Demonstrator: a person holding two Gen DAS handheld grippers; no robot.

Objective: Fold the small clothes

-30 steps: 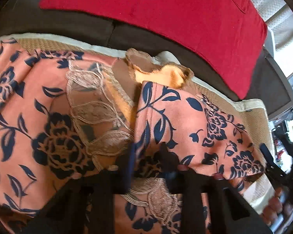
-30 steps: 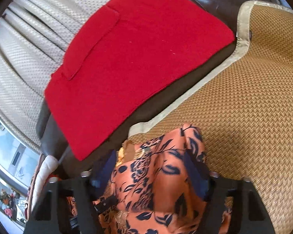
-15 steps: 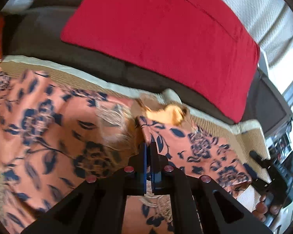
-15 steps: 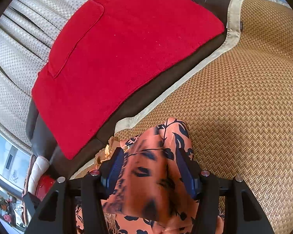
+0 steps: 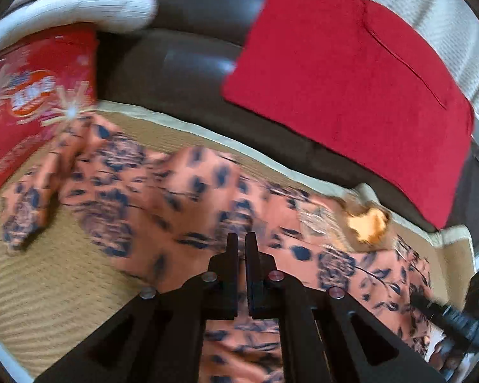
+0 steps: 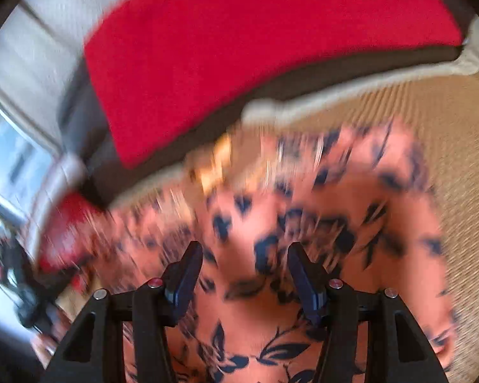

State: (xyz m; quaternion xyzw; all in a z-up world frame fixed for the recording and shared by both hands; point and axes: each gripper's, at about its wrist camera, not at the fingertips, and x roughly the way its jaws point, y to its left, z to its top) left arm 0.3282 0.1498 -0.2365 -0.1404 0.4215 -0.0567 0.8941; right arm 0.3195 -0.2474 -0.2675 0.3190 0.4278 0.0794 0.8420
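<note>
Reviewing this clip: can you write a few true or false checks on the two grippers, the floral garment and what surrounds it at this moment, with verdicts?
1. The left gripper has its jaws nearly closed. True; whether fabric is pinched there cannot be told.
2. The right gripper is clamped tight. False: its jaws stand wide apart over the floral garment.
3. The garment lies on a woven tan mat. True.
4. The garment is plain blue. False: it is salmon orange with dark navy flowers and leaves.
5. A red cushion rests on the dark sofa behind the mat. True.
6. The garment is already a small neat square. False: it is spread wide and rumpled across the mat.
</note>
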